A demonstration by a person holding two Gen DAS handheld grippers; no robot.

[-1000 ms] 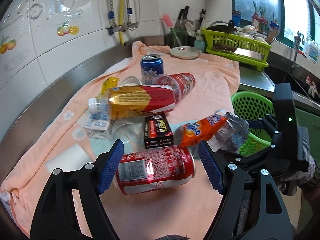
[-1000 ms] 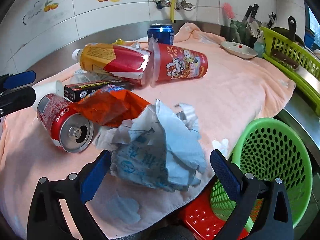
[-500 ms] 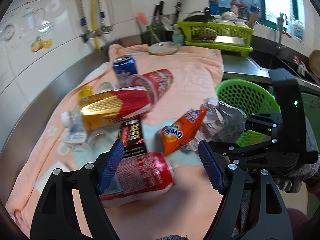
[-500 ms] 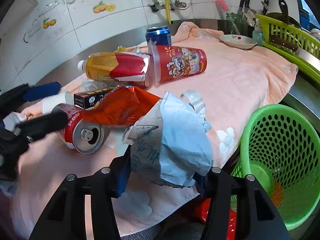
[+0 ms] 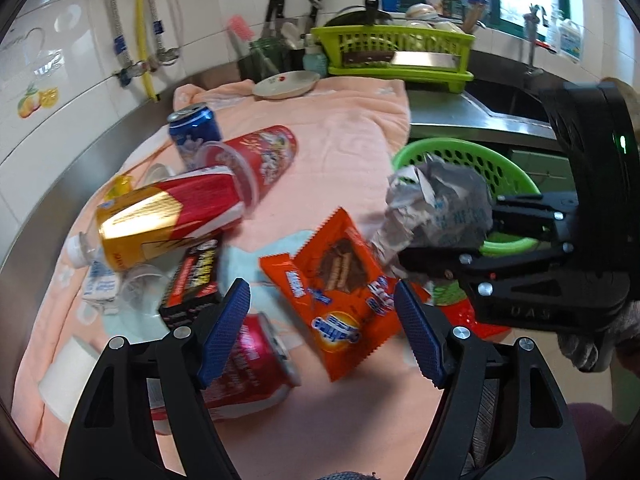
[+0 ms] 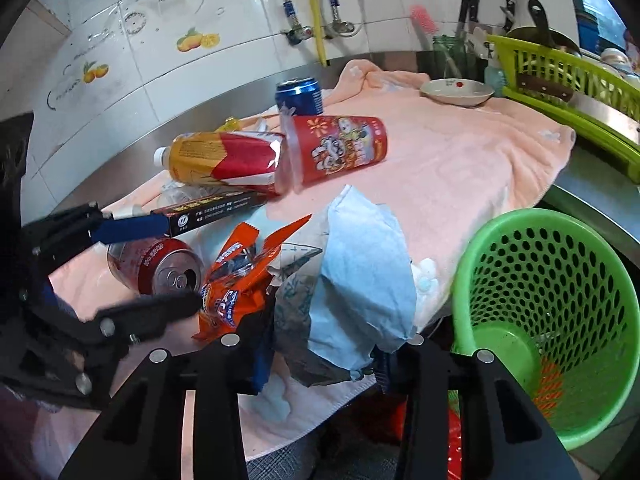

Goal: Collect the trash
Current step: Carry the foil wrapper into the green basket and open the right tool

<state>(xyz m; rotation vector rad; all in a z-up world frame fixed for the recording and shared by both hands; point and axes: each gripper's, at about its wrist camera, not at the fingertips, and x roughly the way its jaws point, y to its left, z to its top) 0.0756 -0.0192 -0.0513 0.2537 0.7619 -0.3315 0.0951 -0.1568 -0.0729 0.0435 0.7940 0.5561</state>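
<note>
My right gripper (image 6: 320,354) is squeezed tight on a big ball of crumpled paper (image 6: 360,280). The paper sticks up in front of it, blue on one side and grey on the other. In my left camera I can see that same paper (image 5: 438,206) held up off the pink towel (image 6: 460,168) on the bench.

The green basket (image 6: 560,320) sits just to the right of my right gripper and lower down, past the edge of the towel. It looks nearly empty, with only a bit of orange at the bottom. So I think I am at the carrying step: the paper is picked up, and next it has to go over the basket. I need to swing it right until it hangs above the round rim, then let go so it drops in. The paper is fluffy and wide, so a corner could catch on the rim.

My left gripper (image 5: 322,330) has its blue pads wide apart, closing just a little, and nothing is pinched. An orange snack wrapper (image 5: 340,292) lies right in front of it, between the pads but further out. A red can (image 5: 248,364) lies on its side by the left pad. I think the wrapper is my next pick. I must reach forward and down a bit before I squeeze.
</note>
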